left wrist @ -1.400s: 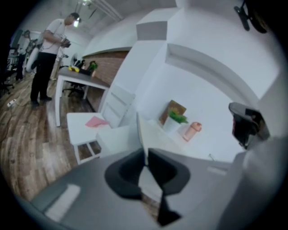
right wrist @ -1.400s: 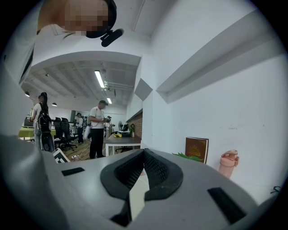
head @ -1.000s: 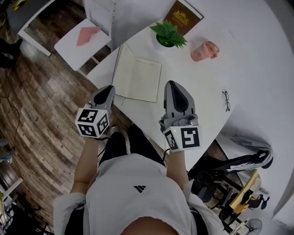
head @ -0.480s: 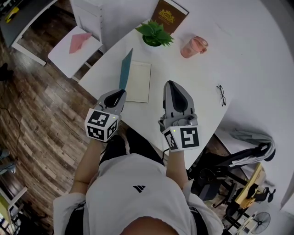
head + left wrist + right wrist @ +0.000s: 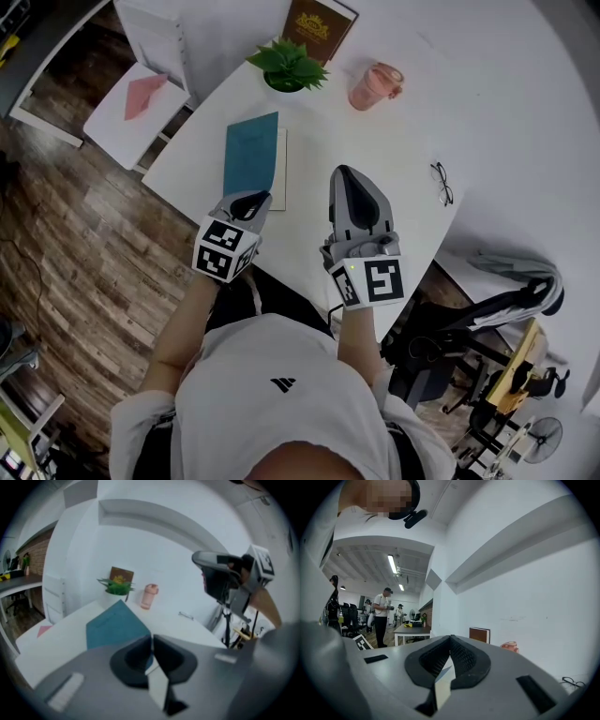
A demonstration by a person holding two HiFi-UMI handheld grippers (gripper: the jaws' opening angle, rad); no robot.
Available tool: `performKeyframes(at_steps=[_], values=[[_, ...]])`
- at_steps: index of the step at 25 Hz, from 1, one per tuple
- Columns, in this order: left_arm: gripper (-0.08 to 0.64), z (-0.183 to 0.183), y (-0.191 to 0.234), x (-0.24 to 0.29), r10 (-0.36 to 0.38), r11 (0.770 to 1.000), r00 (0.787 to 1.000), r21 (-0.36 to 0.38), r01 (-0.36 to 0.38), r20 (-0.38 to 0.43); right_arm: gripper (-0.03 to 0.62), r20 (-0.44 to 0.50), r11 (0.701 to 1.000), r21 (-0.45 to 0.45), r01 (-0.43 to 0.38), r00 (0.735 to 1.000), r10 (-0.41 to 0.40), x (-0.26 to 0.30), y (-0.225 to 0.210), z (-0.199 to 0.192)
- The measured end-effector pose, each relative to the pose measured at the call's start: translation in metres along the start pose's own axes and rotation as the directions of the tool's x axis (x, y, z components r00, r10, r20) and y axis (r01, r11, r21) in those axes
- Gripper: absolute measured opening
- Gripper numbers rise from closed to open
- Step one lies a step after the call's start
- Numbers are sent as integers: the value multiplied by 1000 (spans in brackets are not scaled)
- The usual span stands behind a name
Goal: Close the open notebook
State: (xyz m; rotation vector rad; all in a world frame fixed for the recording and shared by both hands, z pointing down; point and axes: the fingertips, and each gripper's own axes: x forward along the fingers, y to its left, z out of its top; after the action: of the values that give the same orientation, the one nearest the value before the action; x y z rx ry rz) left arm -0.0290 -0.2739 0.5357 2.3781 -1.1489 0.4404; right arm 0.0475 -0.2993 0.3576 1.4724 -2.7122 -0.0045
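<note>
The notebook (image 5: 251, 155) lies on the white table (image 5: 403, 150), its teal cover tipped over nearly onto the white pages, a strip of which shows along its right edge (image 5: 281, 171). My left gripper (image 5: 251, 199) is at the notebook's near edge, shut on the lower edge of the cover. In the left gripper view the teal cover (image 5: 115, 625) slants up from the closed jaws of the left gripper (image 5: 152, 639). My right gripper (image 5: 349, 178) hovers over bare table to the right of the notebook. In its own view the right gripper (image 5: 450, 639) is shut with nothing in it.
A potted plant (image 5: 286, 64), a brown book (image 5: 319, 23) and a pink cup (image 5: 373, 86) stand at the table's far side. Glasses (image 5: 441, 183) lie to the right. A white stool with pink paper (image 5: 141, 94) stands left, an office chair (image 5: 511, 281) right.
The cover, lying open to the left a second ago, swung upright and then over onto the pages. My left gripper moved right with it. The right gripper barely shifted.
</note>
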Motion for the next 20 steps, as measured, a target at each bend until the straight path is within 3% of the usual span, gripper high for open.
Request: performKeyframes(at_steps=[8,20], values=[[26,-26,-9,38,-9,1000,993,21,12,-119,-3,-10,999,20,29,1000,-28,-7,-30,-10],[48,-60,-14,70,20,998,965,70,-1,-261,-3,-13,998,52,32,999,-31,-10,-57,-18]])
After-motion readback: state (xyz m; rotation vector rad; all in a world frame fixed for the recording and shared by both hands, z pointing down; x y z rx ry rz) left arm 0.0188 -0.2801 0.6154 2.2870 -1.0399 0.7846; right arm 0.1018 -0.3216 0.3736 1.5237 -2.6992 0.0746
